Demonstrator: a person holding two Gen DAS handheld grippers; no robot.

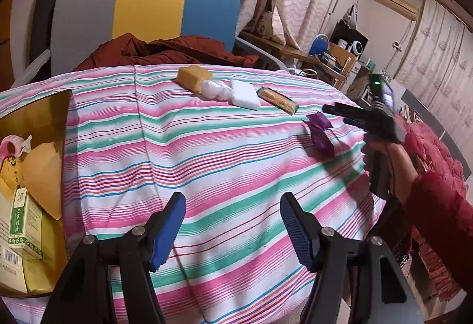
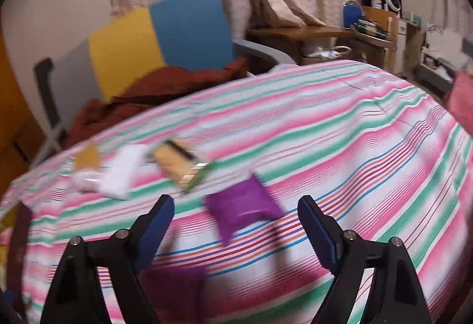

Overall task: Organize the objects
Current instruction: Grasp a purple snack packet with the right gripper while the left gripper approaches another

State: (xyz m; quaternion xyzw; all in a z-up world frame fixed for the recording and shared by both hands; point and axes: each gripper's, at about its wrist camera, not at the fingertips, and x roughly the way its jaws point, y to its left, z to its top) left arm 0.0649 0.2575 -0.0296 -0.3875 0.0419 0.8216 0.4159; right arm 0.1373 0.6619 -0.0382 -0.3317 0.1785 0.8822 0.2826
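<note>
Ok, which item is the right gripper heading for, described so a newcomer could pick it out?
Start at the table with the pink, green and white striped cloth. A row of loose items runs along its far side; follow it rightward, toward the open jaws of the right gripper. There lies the small purple foil packet, the only purple item, beside the tan cracker pack in a clear green-edged wrapper.

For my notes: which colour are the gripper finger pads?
Blue pads, clearest in the left wrist view.

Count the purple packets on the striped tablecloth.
2. One shiny purple foil packet lies nearest the right gripper; the second purple packet lies just in front of it, touching. Others may be hidden.
</note>
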